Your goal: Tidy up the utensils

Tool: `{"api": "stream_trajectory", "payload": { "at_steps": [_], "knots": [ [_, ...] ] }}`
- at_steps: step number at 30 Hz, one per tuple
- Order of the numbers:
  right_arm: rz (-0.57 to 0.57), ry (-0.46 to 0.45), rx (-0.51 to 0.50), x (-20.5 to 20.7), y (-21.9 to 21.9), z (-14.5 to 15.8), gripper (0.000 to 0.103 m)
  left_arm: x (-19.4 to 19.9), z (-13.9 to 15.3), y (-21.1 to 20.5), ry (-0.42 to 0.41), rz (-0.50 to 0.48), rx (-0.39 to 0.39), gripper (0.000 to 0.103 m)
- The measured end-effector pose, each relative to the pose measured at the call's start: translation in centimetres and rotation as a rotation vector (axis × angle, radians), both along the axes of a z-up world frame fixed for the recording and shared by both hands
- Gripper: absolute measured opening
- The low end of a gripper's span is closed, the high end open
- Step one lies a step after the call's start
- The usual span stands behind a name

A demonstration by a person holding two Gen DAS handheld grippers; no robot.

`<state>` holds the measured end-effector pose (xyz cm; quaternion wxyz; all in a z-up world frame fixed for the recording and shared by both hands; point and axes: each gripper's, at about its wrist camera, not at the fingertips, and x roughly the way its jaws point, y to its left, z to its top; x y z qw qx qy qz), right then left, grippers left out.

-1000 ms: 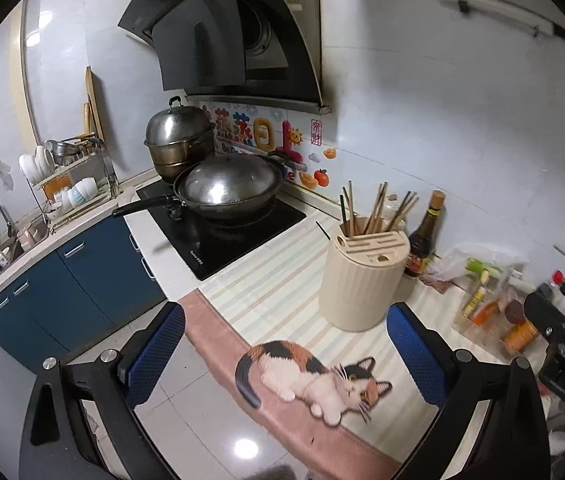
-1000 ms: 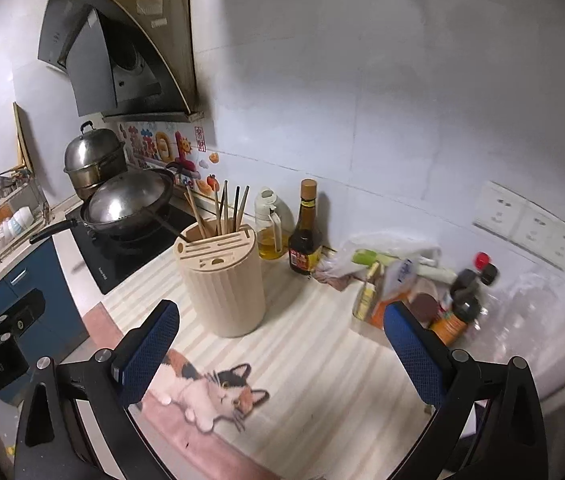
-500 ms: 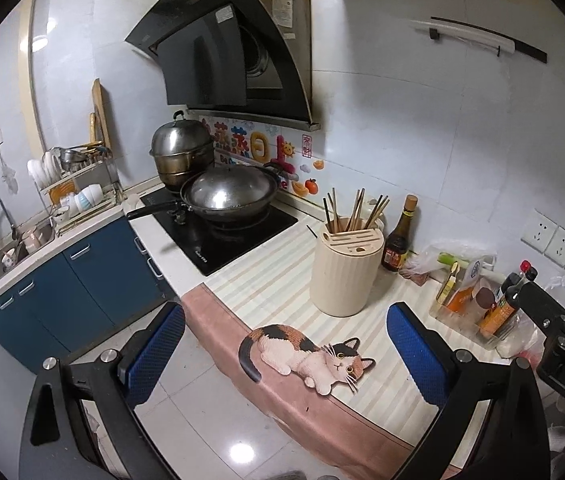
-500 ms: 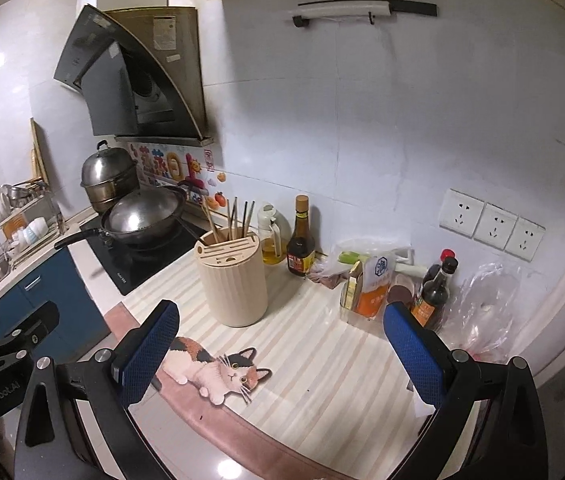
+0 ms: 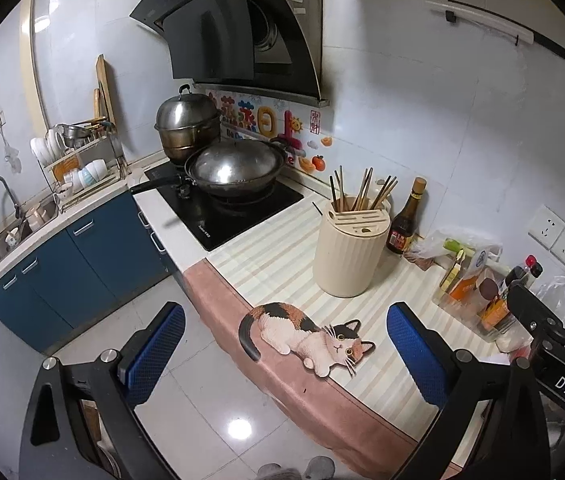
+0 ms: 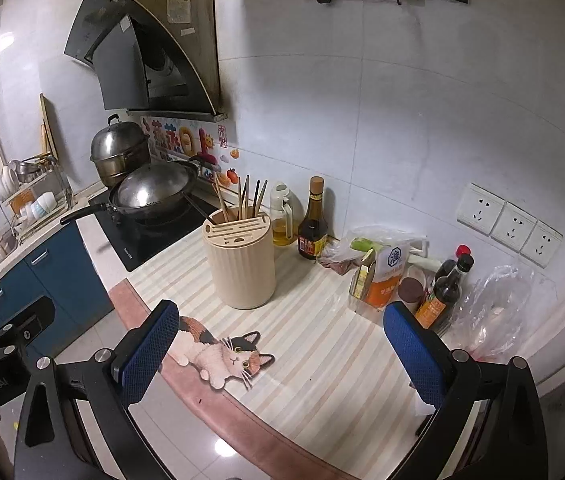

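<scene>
A cream ribbed utensil holder (image 5: 349, 254) stands on the striped counter mat, with several chopsticks (image 5: 362, 194) upright in it. It also shows in the right wrist view (image 6: 241, 262), with its chopsticks (image 6: 242, 200). My left gripper (image 5: 282, 356) is open and empty, held back from the counter edge, above the floor and the cat print. My right gripper (image 6: 282, 354) is open and empty, above the front of the mat, short of the holder.
A wok (image 5: 236, 170) and a steel pot (image 5: 187, 126) sit on the black hob. Sauce bottles (image 6: 313, 224) and packets (image 6: 382, 276) line the wall at right. A dish rack (image 5: 78, 164) and sink (image 5: 6, 236) are far left. A cat print (image 6: 222, 354) marks the mat's front edge.
Both grippers have pulled back and up from the counter, so the holder looks smaller and more of the kitchen shows. Both stay open and empty.
</scene>
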<state>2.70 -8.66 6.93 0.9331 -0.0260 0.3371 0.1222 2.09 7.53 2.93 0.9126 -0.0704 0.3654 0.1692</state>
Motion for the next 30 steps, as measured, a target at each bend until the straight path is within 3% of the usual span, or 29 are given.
{"api": "stream_trajectory", "payload": {
  "at_steps": [30],
  "knots": [
    [0.009,0.014,-0.015,1.5,0.2,-0.2,0.103,2.0,-0.4,-0.2,0.019,-0.017,0.007,0.103]
  ]
}}
